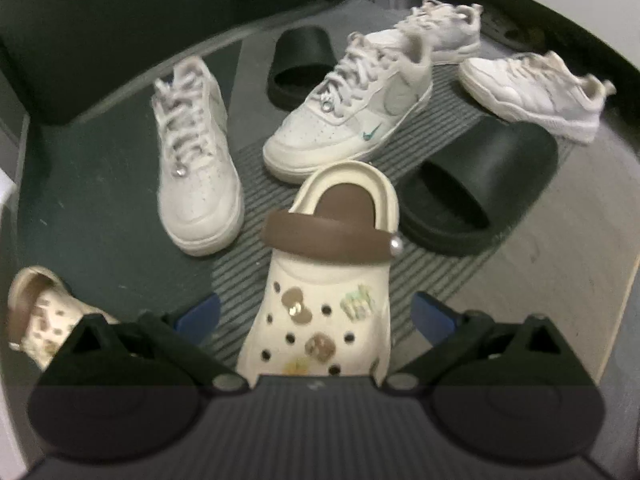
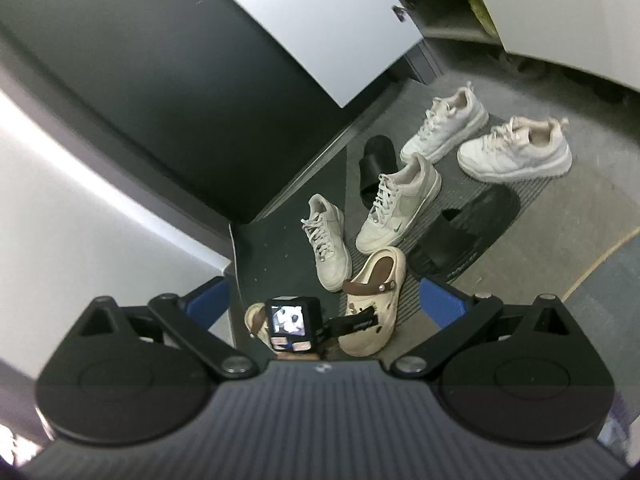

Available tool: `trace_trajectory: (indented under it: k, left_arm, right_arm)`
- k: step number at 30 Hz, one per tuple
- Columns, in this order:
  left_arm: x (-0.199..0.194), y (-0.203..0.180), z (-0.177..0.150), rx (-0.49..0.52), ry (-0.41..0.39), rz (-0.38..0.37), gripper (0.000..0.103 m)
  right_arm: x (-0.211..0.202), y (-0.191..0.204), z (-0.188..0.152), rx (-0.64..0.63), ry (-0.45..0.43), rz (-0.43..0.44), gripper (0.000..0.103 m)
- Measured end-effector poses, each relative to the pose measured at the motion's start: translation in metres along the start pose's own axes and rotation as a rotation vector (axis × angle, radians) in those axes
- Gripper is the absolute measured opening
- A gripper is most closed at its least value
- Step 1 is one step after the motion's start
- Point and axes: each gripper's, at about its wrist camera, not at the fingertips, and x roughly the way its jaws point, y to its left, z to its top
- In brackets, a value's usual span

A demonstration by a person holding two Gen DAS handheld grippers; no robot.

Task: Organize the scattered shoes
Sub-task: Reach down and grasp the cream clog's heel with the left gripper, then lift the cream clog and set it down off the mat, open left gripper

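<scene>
So the clog (image 1: 324,280) sits closest to the camera, toe toward it, on the near edge of the mat (image 1: 256,280). Its twin, the second clog (image 1: 40,312), is off to the left, well apart. Behind the near clog are two laced sneakers, one (image 1: 196,160) to the left off the mat and one (image 1: 352,120) straight behind on it. A slide (image 1: 476,188) lies just right of the clog, another slide (image 1: 300,64) farther back. Two more sneakers (image 1: 532,92) (image 1: 440,28) sit at the far right.
</scene>
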Motion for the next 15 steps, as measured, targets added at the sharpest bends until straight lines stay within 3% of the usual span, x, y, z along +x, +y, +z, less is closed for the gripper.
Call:
trace_trajectory:
  k: [6,15]
  left_arm:
    - [0.042,-0.005,-0.001,0.086,0.045,0.018,0.098]
    - [0.061,0.001,0.007,0.051,0.082,-0.023,0.09]
  right_arm:
    - [0.018,0.013,0.0,0.004,0.007,-0.015,0.103]
    - [0.002,0.004,0.004,0.059,-0.063,-0.103,0.103]
